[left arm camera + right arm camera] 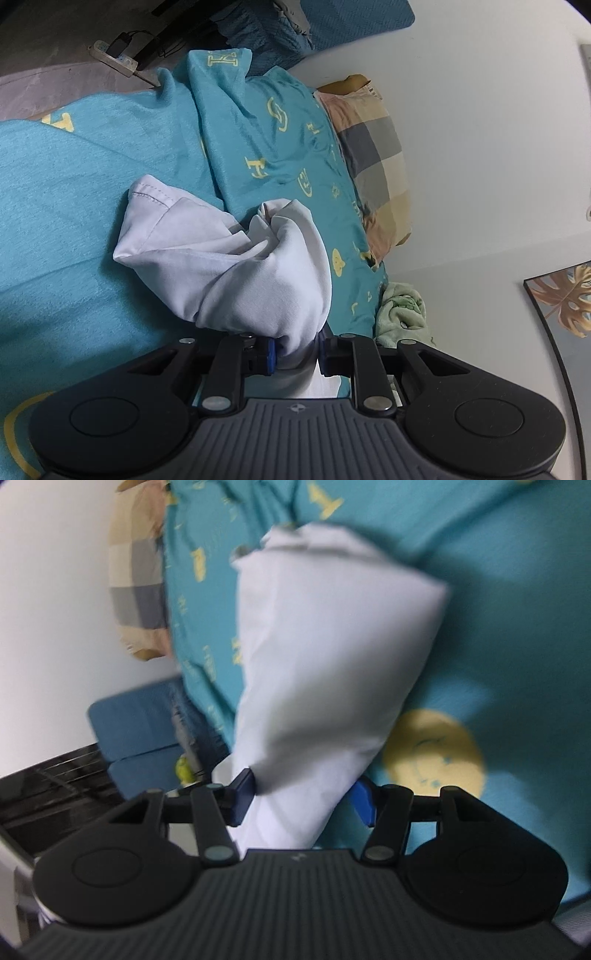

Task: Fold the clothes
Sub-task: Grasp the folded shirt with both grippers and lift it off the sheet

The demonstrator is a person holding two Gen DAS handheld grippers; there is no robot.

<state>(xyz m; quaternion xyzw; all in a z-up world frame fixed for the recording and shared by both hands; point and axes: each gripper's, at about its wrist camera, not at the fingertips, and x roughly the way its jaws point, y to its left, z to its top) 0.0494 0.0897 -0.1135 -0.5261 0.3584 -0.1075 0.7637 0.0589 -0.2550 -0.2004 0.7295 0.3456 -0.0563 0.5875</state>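
White garment [236, 266] bunched on teal bedsheet [74, 206], gathered end pinched in left gripper [295, 356], long axis running straight ahead from it. Other end clamped in right gripper [303, 799], jaws half-wide on thick fold.

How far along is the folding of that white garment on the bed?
Early. The white cotton garment is bunched, no flat fold visible. The left gripper and right gripper each pinch part of it above the teal patterned bedsheet. Spreading and folding remain.
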